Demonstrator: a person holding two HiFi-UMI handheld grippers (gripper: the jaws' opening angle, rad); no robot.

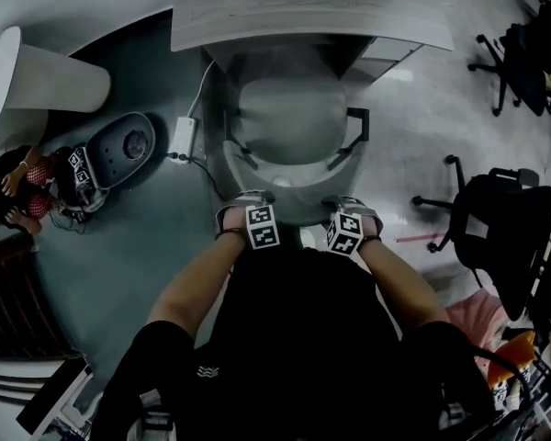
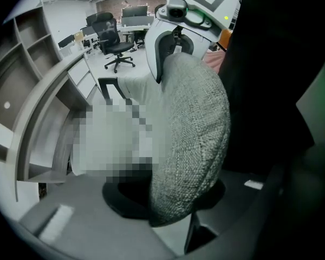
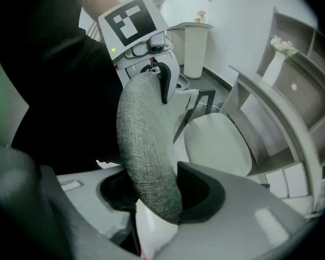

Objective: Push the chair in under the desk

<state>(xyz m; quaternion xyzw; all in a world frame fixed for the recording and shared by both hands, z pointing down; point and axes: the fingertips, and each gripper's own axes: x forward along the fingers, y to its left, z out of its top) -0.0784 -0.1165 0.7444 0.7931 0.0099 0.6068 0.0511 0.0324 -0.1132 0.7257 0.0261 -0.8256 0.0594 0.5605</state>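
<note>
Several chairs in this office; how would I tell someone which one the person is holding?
Find the curved grey desk at the top of the head view. Right in front of it stands the chair, its backrest clamped by the left gripper and right gripper. It is pale grey with a woven fabric back, unlike the black office chairs off to the right.
</note>
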